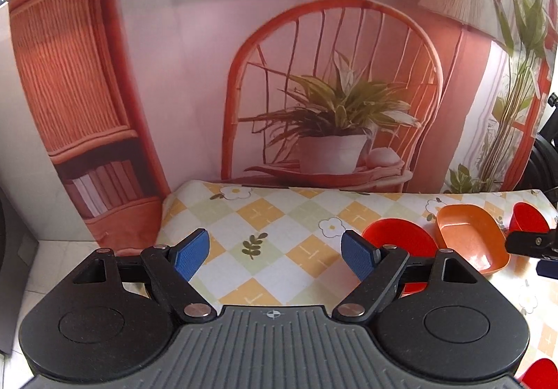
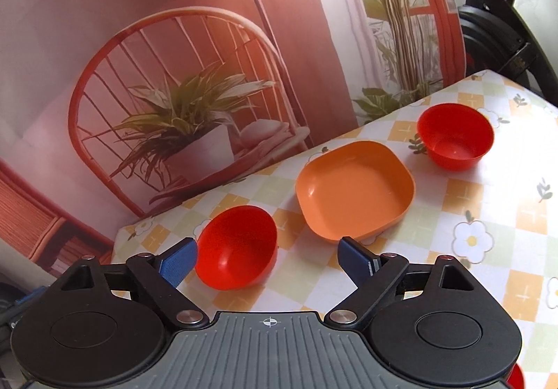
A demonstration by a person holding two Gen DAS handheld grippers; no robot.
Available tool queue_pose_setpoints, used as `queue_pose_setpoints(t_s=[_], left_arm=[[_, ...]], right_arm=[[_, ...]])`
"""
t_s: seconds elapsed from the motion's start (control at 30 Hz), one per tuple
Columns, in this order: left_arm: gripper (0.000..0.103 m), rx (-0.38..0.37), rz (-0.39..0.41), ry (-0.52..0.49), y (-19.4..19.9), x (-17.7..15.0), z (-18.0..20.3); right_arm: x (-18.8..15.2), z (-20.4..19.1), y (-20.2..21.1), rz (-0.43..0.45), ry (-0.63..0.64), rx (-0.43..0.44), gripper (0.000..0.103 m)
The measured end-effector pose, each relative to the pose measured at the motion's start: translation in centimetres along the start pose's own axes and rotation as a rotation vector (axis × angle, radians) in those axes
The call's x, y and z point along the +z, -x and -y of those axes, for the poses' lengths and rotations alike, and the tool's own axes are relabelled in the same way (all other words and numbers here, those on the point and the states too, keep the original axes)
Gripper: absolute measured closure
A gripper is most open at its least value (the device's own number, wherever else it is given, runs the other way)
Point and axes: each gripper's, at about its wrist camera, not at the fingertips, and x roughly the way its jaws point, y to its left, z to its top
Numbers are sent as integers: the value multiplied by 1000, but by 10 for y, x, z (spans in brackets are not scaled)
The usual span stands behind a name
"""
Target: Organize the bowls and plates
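Left gripper point(image 1: 275, 254): my fingers spread wide, empty, over bare counter point(image 1: 279, 214); right gripper point(image 2: 266, 258): fingers equally wide, nothing held. Near red bowl point(image 2: 237, 246): between my right fingers, tilted, close to the left pad; orange square plate point(image 2: 354, 188): just beyond; far red bowl point(image 2: 453, 134): well apart. Risk: closing off-centre likely skids the tilted bowl; smooth rim may slip.
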Motion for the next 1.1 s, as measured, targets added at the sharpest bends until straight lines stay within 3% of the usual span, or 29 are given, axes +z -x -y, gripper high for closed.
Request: queue_pose_setpoints(t_s=[0.17,0.27,0.47,0.77,0.87,0.93,1.0,1.1], left_arm=[[24,-112,-72,62,-54,-11,20],[25,-133,-108,42,-78,-11,33],[31,-190,-177,98,-112,-14,40],[55,-227,-252,145,-137,-29,40],[71,-237,-266,157,-141,-33,38],[88,-257,-271,160,-143,-34,37],[92,-283,-269,160,-141,-35,38],[94,-273,-252,128,-133,-34,43]], right_arm=[[2,3,-52,-74,-43,-24,36],[2,2,-76,-125,-78,-40,37],[2,-1,-103,-160,-84,-76,45],[1,2,-127,-214,-45,-63,62],[0,3,-129,-223,-31,-62,74],[-1,6,-129,-225,-35,-53,78],[-2,7,-128,-235,-40,-25,94],[-3,5,-125,-238,-25,-29,98]])
